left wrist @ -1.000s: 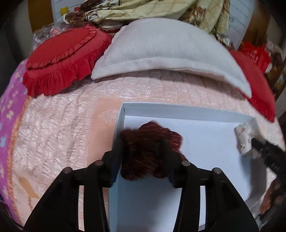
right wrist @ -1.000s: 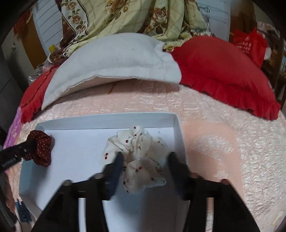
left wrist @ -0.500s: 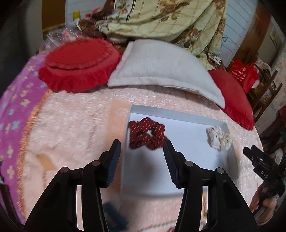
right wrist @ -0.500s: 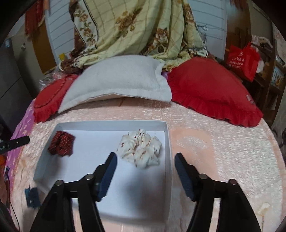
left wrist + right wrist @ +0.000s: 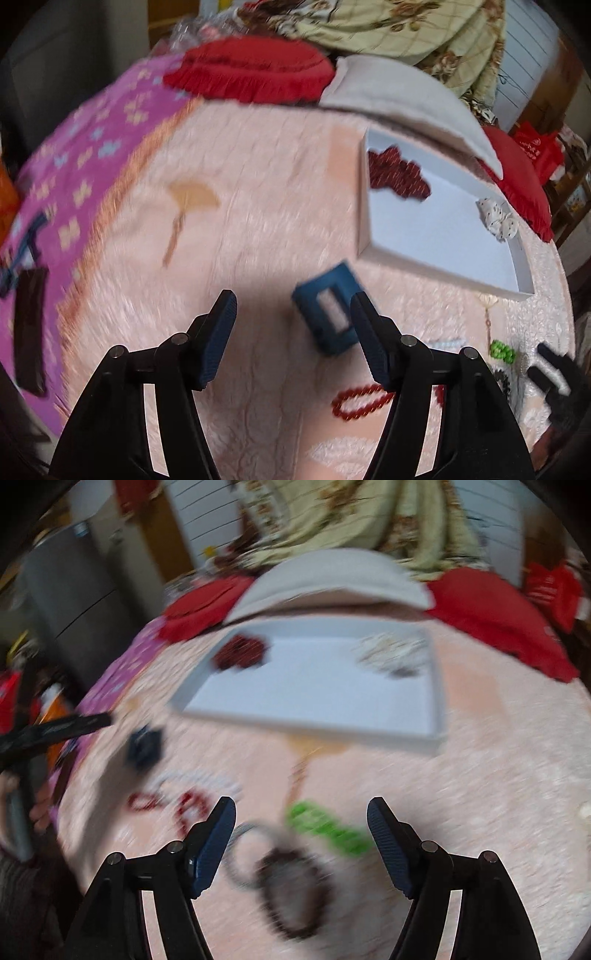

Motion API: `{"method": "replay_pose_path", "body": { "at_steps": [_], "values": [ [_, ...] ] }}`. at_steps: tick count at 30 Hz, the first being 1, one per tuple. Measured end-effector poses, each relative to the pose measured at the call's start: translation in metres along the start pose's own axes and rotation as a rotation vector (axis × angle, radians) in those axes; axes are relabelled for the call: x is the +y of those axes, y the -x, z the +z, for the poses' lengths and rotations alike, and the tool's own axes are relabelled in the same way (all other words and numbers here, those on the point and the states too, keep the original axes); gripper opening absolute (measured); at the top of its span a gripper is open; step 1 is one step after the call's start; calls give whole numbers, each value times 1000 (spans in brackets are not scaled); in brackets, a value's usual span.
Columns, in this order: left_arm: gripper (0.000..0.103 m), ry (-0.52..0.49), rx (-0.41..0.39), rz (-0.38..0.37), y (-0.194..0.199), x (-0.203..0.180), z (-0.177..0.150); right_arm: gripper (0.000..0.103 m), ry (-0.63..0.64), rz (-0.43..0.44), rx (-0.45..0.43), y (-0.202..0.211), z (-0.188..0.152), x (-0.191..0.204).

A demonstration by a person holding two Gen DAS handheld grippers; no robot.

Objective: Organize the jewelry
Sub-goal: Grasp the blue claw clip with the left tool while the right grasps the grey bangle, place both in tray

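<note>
Scrunchies (image 5: 399, 176) lie in the box (image 5: 439, 254), while bracelets (image 5: 293, 890) and a clip (image 5: 327, 314) wait loose between empty fingers, left opening, right closing.

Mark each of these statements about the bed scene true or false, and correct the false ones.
1. The dark red scrunchie lies inside the white box. True.
2. The white scrunchie lies outside the box. False: it lies inside, at the end opposite the red one.
3. The left gripper holds the blue clip. False: its jaws are opening and empty; the clip lies on the bedspread.
4. The green bead bracelet lies on the bedspread, outside the box. True.
</note>
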State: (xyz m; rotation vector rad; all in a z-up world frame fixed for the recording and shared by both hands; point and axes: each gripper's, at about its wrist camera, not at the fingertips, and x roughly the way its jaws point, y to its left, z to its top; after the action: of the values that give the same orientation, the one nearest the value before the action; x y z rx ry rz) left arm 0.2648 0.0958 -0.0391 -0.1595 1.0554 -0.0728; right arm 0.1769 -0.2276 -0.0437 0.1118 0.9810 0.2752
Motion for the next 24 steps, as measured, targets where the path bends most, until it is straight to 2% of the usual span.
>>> {"method": "replay_pose_path", "body": {
  "at_steps": [2, 7, 9, 14, 18, 24],
  "values": [
    [64, 27, 25, -19, -10, 5, -6, 58, 22, 24, 17, -7, -8, 13],
    [64, 50, 50, -68, -23, 9, -13, 58, 33, 47, 19, -9, -22, 20],
    [64, 34, 55, -85, -29, 6, -13, 55, 78, 39, 19, -11, -28, 26],
    [64, 33, 68, -106, -42, 1, -10, 52, 157, 83, 33, -22, -34, 50],
    [64, 32, 68, -105, -47, -1, -8, 46, 181, 66, 73, -41, -41, 59],
    [64, 30, 68, -101, -53, -1, -6, 45, 183, 17, 57, -46, -50, 55]
  ]
}}
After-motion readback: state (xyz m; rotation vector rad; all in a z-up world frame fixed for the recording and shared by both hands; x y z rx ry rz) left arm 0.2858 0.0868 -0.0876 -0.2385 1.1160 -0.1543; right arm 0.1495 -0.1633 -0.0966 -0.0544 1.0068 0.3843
